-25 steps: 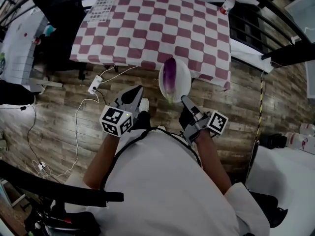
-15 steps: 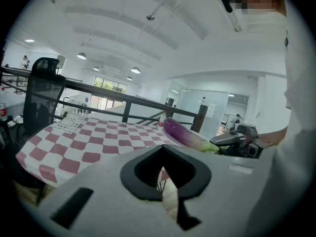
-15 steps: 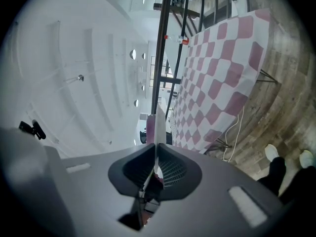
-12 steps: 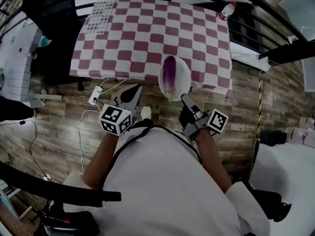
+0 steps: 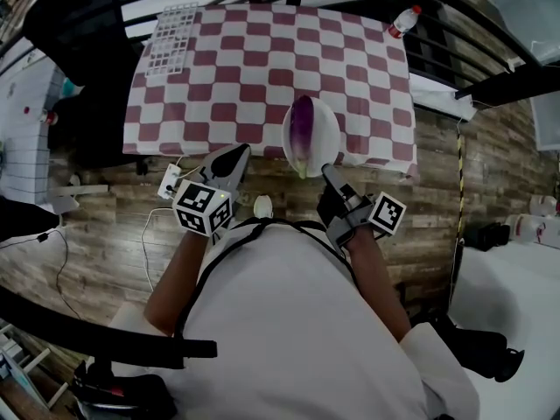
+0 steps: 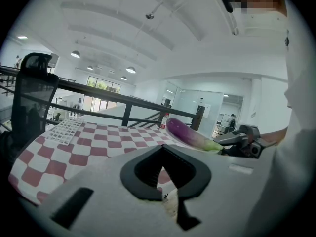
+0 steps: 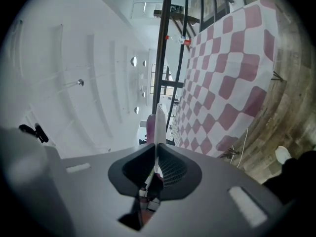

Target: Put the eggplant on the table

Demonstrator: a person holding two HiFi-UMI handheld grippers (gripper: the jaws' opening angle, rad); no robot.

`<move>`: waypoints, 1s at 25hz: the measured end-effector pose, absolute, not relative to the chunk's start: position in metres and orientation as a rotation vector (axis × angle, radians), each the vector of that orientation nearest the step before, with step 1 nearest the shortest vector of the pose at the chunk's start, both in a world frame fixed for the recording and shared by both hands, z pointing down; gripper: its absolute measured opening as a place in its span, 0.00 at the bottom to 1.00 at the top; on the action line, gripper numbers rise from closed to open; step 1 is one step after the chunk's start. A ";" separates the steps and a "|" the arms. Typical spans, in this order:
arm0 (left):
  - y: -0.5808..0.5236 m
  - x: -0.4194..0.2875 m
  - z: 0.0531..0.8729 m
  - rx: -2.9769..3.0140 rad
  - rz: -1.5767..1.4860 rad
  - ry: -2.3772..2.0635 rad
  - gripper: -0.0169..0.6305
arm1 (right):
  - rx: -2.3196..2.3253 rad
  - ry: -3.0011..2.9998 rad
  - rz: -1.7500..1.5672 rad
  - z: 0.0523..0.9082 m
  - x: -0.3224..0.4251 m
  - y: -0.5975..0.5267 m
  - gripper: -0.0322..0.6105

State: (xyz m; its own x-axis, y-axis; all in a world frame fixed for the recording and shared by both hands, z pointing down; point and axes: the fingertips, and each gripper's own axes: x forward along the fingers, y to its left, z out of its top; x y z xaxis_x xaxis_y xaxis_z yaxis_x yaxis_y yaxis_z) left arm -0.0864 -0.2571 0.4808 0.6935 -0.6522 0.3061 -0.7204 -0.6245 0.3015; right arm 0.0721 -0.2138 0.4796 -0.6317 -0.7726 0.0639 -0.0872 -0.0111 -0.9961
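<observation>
A purple eggplant (image 5: 301, 129) with a green stem lies on a white plate (image 5: 326, 128). My right gripper (image 5: 325, 172) is shut on the plate's near rim and holds it level, over the near edge of the table (image 5: 262, 59) with the red-and-white checked cloth. In the right gripper view the plate (image 7: 159, 125) shows edge-on between the jaws, with the eggplant (image 7: 147, 126) beside it. My left gripper (image 5: 236, 152) is shut and empty, left of the plate, just short of the table's edge. The left gripper view shows the eggplant (image 6: 190, 135) to the right and the right gripper (image 6: 242, 142) behind it.
A white grid rack (image 5: 171, 33) lies at the table's far left corner and a bottle (image 5: 404, 20) stands at the far right. A black chair (image 5: 79, 24) is left of the table. A power strip (image 5: 168, 182) and cables lie on the wooden floor. A dark railing runs behind the table.
Both grippers have moved forward to the table, the plate with the eggplant going along in the right one. The plate now overlaps the table's near edge.
</observation>
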 end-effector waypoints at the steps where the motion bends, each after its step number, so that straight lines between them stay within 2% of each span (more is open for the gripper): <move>1: -0.260 -0.089 0.481 2.503 0.232 -1.064 0.04 | -0.896 1.741 -1.693 0.480 0.070 -0.216 0.10; 25: -0.279 -0.136 0.499 2.413 0.188 -1.144 0.04 | -0.876 1.791 -1.754 0.493 0.037 -0.259 0.10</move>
State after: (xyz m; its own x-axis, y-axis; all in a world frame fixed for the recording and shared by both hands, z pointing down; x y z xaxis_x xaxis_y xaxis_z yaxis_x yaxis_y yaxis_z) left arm -0.1356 -0.2786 0.4986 0.6449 -0.6978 0.3117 -0.7609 -0.5481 0.3473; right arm 0.0372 -0.2585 0.4928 -0.6789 -0.7280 0.0957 -0.1107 -0.0273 -0.9935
